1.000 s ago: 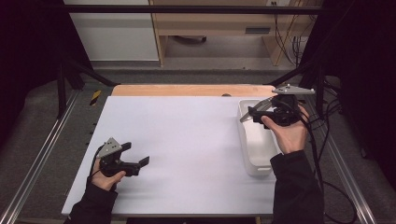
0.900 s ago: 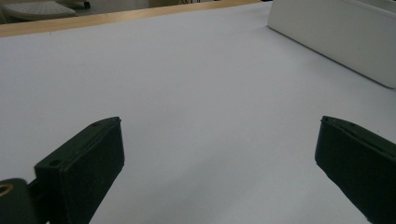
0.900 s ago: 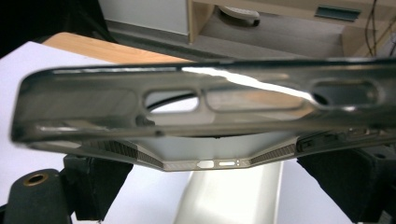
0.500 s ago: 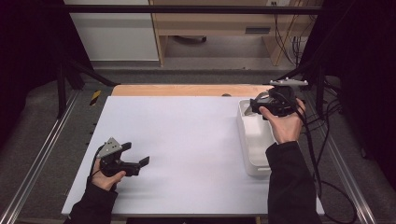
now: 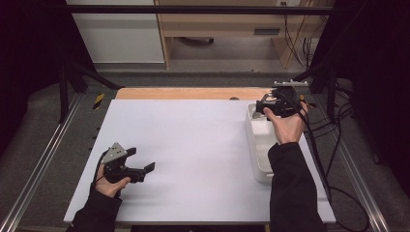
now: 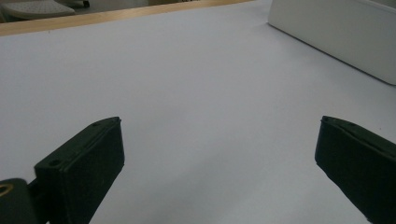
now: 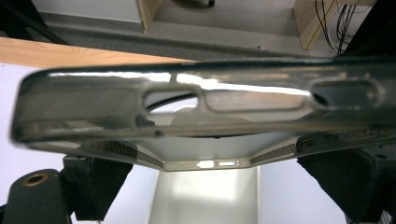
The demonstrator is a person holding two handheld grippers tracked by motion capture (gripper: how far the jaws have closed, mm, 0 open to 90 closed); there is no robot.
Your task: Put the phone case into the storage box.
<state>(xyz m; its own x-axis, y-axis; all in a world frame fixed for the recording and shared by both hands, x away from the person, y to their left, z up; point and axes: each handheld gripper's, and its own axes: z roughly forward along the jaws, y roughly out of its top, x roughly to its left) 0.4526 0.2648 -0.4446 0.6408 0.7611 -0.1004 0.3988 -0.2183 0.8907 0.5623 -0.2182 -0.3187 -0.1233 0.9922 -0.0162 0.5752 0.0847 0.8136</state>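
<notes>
The right gripper (image 5: 269, 103) has its jaws clamped on a translucent phone case (image 7: 201, 102), gripping it by its two long edges, above the far end of the white tray (image 5: 257, 145). The left gripper (image 5: 145, 169), jaws spread wide and holding nothing, rests on the white table (image 5: 193, 140) well apart from the tray.

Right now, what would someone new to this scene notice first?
Probably the clear phone case clamped across the right gripper, held over the far end of the white bin at the table's right edge. Next, the left gripper resting open and empty on the white tabletop, near left.
</notes>
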